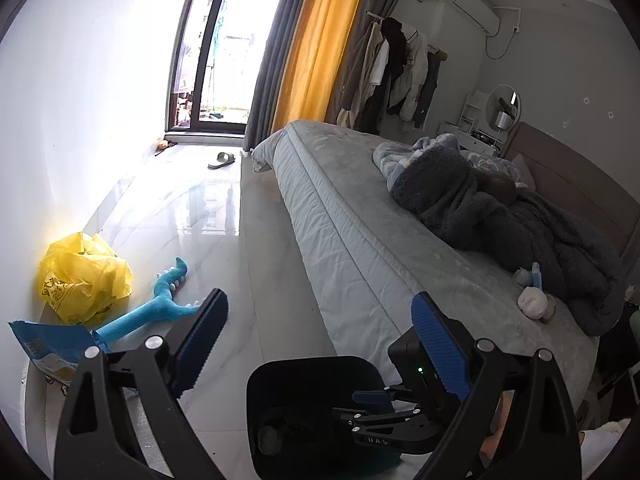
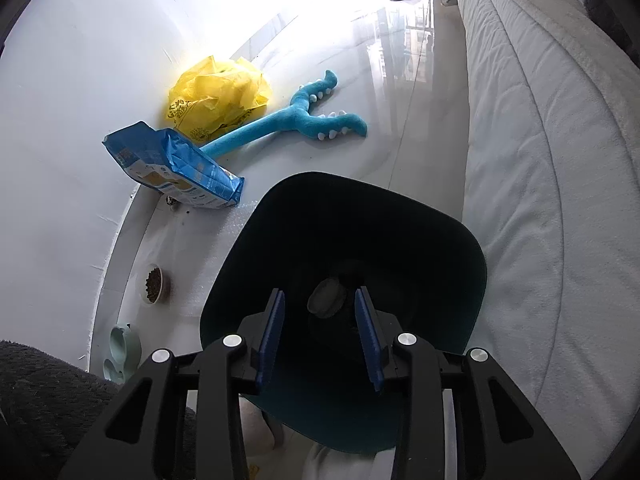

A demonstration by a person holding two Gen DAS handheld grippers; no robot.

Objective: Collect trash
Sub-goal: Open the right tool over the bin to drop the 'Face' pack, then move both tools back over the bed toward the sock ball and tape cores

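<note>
A dark teal trash bin [image 2: 440, 264] stands on the floor beside the bed, and a grey round lump [image 2: 326, 302] lies at its bottom. My right gripper [image 2: 320, 296] hangs over the bin's mouth, pointing down, open by a modest gap with nothing pressed between its pads. In the left wrist view my left gripper [image 1: 320, 308] is wide open and empty, raised above the bin [image 1: 280, 400] and the right gripper [image 1: 400, 412]. By the wall lie a crumpled yellow plastic bag [image 2: 218, 96], a blue food package [image 2: 176, 164] and a blue plush toy [image 2: 300, 120].
The bed [image 1: 360, 220] with a grey blanket runs along the right; small balled items [image 1: 532, 302] sit near its edge. A bowl of kibble [image 2: 154, 282] and a green bowl [image 2: 124, 344] stand by the wall. A slipper [image 1: 222, 159] lies near the glass door.
</note>
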